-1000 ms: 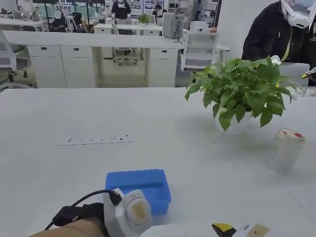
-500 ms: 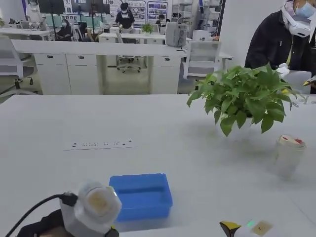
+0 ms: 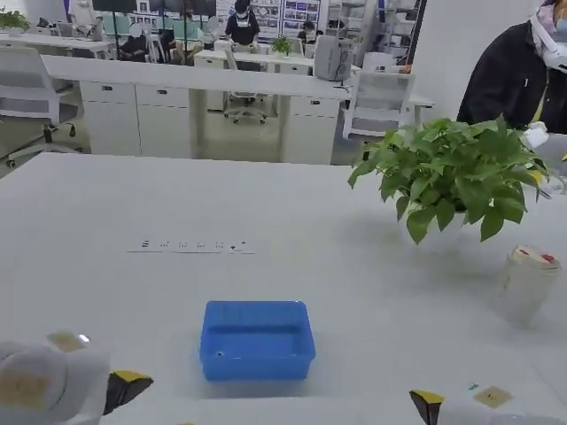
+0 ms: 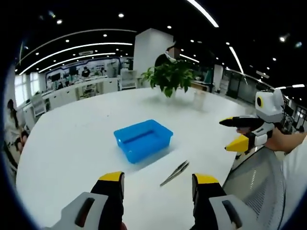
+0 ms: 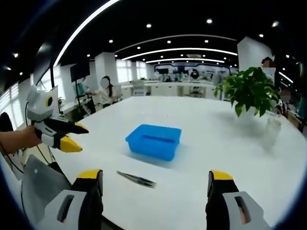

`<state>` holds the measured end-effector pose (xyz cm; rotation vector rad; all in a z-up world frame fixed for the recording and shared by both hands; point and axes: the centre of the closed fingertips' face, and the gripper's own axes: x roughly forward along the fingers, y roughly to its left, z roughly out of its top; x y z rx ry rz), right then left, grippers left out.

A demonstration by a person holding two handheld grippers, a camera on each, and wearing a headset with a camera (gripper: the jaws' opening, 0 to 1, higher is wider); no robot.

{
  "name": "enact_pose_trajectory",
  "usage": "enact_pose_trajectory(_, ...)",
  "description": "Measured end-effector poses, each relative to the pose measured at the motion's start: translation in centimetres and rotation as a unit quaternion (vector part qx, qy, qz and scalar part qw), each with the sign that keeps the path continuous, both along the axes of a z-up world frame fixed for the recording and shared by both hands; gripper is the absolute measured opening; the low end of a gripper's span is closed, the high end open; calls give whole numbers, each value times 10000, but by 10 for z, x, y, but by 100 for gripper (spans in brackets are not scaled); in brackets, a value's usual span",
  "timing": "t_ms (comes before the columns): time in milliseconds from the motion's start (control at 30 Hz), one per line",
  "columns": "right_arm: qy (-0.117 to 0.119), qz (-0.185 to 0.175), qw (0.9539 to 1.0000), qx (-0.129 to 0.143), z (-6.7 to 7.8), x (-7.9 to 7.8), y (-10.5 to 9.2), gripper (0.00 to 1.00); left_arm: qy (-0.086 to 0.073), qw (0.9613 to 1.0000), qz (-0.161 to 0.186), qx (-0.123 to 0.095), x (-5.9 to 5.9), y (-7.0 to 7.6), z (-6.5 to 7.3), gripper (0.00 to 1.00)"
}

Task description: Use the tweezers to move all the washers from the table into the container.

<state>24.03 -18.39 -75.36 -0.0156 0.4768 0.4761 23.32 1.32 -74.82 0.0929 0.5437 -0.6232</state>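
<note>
Your left hand-held gripper (image 4: pixel 158 184) is spread wide, with nothing between its yellow-tipped jaws. It hangs above the white bench (image 3: pixel 354 266) on your side of the blue container (image 3: pixel 257 339) and off to that container's left. Your right hand-held gripper (image 5: pixel 156 177) is just as wide and just as empty, and sits on your side of the container and off to its right. Neither one touches the container or the bench.

The tweezers (image 4: pixel 174 173) lie flat on the bench just in front of the container, on the side nearest you, close to it but not touching. They lie at a slant to its front wall, with no jaw on them. The container stands upright with its open top facing up. There may be a tiny speck on its floor, but I cannot tell what it is.

Beyond the container, a short row of small dark marks (image 3: pixel 190 246) sits on the bench, too small to identify. Farther back and to the container's right stands a leafy green plant (image 3: pixel 452 173), and a pale lidded jar (image 3: pixel 529 282) stands nearer you than the plant. A person in dark clothing (image 3: pixel 514 80) stands behind the plant.
</note>
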Motion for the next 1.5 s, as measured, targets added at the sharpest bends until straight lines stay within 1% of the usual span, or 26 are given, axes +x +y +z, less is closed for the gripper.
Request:
enact_pose_trajectory(67,20,-56,9999,92,1,1,-2,90,-168,9994,287,123,-6,13,3,60)
enact_pose_trajectory(167,35,-129,9997,189,2,1,-4,90,-224,9983,541,54,-15,21,8,63)
enact_pose_trajectory(200,45,-154,9997,208,1,2,-5,90,-251,9976,642,51,-16,24,9,63)
enact_pose_trajectory(233,50,-186,9996,220,1,2,-6,91,-360,9962,779,111,-16,29,11,66)
enact_pose_trajectory(267,50,-226,9994,238,2,2,-8,91,-401,9953,862,166,-17,33,11,69)
enact_pose_trajectory(300,50,-246,9994,253,2,3,-8,92,-437,9936,1007,249,-17,38,11,72)
enact_pose_trajectory(333,49,-259,9993,261,2,3,-9,92,-487,9919,1134,287,-17,43,11,75)
enact_pose_trajectory(367,50,-270,9993,256,2,3,-9,92,-534,9916,1142,274,-18,43,12,77)
enact_pose_trajectory(433,60,-313,9992,240,1,4,-11,92,-552,9899,1275,288,-20,47,10,78)
enact_pose_trajectory(500,57,-342,9991,247,1,4,-12,93,-538,9898,1287,294,-21,48,6,81)
enact_pose_trajectory(533,56,-348,9991,247,1,4,-13,93,-493,9892,1336,345,-22,50,3,82)
enact_pose_trajectory(633,59,-361,9991,198,0,4,-13,94,-517,9877,1418,416,-22,53,-3,83)
enact_pose_trajectory(767,-3,-293,9995,-75,-2,4,-11,96,-581,9839,1633,437,-20,59,-6,91)
enact_pose_trajectory(833,-18,-289,9994,-161,-3,4,-10,98,-556,9829,1703,424,-20,62,-8,95)
enact_pose_trajectory(867,-28,-268,9993,-246,-4,3,-10,99,-546,9826,1726,413,-21,63,-9,95)
enact_pose_trajectory(967,-16,-259,9992,-296,-4,3,-11,99,-562,9811,1811,382,-21,65,-10,98)
enact_pose_trajectory(1033,21,-300,9992,-266,-5,4,-13,99,-604,9804,1837,368,-21,66,-9,99)
enact_pose_trajectory(1167,20,-403,9990,-198,-5,5,-17,99,-576,9792,1888,459,-21,69,-13,99)
enact_pose_trajectory(1233,19,-417,9989,-204,-5,5,-17,99,-609,9785,1917,463,-20,70,-13,99)
enact_pose_trajectory(1300,29,-399,9989,-231,-5,5,-17,99,-559,9782,1932,516,-19,72,-16,99)
enact_pose_trajectory(1367,40,-372,9989,-295,-6,4,-16,99,-558,9781,1940,498,-20,73,-16,99)
enact_pose_trajectory(1433,47,-347,9989,-307,-7,4,-15,99,-590,9767,2002,492,-20,75,-14,97)
enact_pose_trajectory(1500,65,-337,9990,-302,-8,4,-15,99,-622,9752,2048,555,-19,78,-13,96)
